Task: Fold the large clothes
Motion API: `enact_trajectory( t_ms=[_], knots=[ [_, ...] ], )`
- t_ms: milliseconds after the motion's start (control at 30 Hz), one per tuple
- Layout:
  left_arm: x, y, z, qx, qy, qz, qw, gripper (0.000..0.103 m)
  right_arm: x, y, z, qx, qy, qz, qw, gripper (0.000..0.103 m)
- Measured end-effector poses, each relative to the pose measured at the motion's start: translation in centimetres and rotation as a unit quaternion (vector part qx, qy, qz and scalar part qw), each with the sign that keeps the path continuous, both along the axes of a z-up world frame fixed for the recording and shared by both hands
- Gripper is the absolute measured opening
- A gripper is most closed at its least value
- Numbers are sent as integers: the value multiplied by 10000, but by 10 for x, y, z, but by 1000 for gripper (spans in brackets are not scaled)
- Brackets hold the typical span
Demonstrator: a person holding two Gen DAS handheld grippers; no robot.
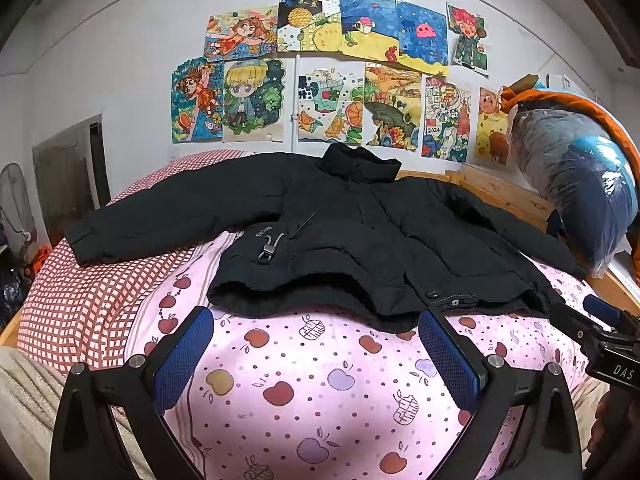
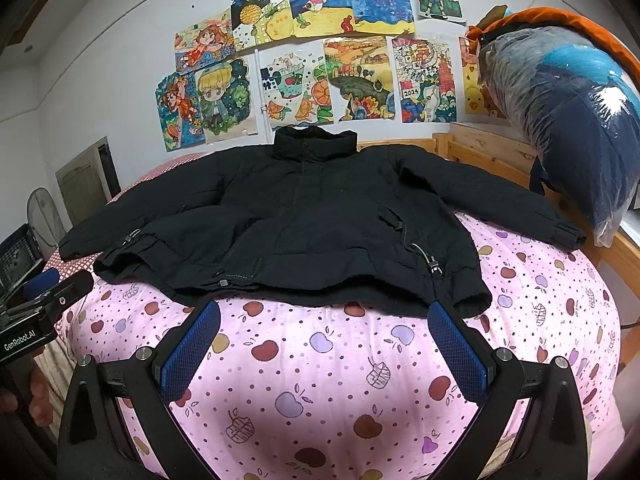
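Note:
A black padded jacket (image 1: 344, 232) (image 2: 304, 224) lies flat and face up on the bed, collar toward the wall, both sleeves spread out to the sides. My left gripper (image 1: 316, 320) is open just in front of the jacket's hem, nothing between its blue pads. My right gripper (image 2: 324, 314) is also open, hovering before the hem near the right pocket's drawcord. Each gripper shows at the edge of the other's view: the right one (image 1: 600, 320), the left one (image 2: 44, 288).
The bed carries a pink apple-print quilt (image 1: 320, 392) (image 2: 320, 380) and a red checked sheet (image 1: 84, 304). A wooden bed rail (image 2: 488, 148) runs at the back right. A plastic-wrapped bundle (image 2: 572, 120) hangs at the right. Drawings (image 1: 320, 68) cover the wall.

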State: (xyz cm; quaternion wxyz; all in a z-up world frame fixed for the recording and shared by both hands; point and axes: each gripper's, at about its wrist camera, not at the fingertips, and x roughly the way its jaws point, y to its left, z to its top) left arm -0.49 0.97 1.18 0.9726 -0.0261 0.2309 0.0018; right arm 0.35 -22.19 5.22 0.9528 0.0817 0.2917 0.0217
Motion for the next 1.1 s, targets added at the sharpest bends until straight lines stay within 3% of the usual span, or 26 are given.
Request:
enact_trajectory(
  t_ms=[367, 600, 733, 833, 933, 1033, 1100],
  knots=[
    [-2, -3, 3, 36, -11, -79, 10000, 103, -2, -1, 4, 28, 56, -77, 10000, 102],
    [2, -3, 26, 245, 34, -586, 9980, 103, -14, -6, 25, -35, 337, -369, 9987, 102],
    [19, -1, 52, 224, 345, -1285, 9909, 103, -18, -6, 51, -107, 608, -155, 9980, 102],
    [30, 2, 78, -11, 630, -1596, 9852, 103, -8, -8, 85, -280, 849, 239, 9957, 102],
    [31, 3, 101, -162, 516, -1751, 9831, 103, 10, -11, 116, -727, 1056, 387, 9910, 102],
    [38, -1, 124, 0, 235, -1679, 9855, 103, 39, -17, 151, -1253, 1285, 372, 9831, 102],
    [51, -7, 137, 140, 85, -1612, 9868, 103, 59, -22, 168, -1320, 1447, 353, 9800, 102]
  ],
)
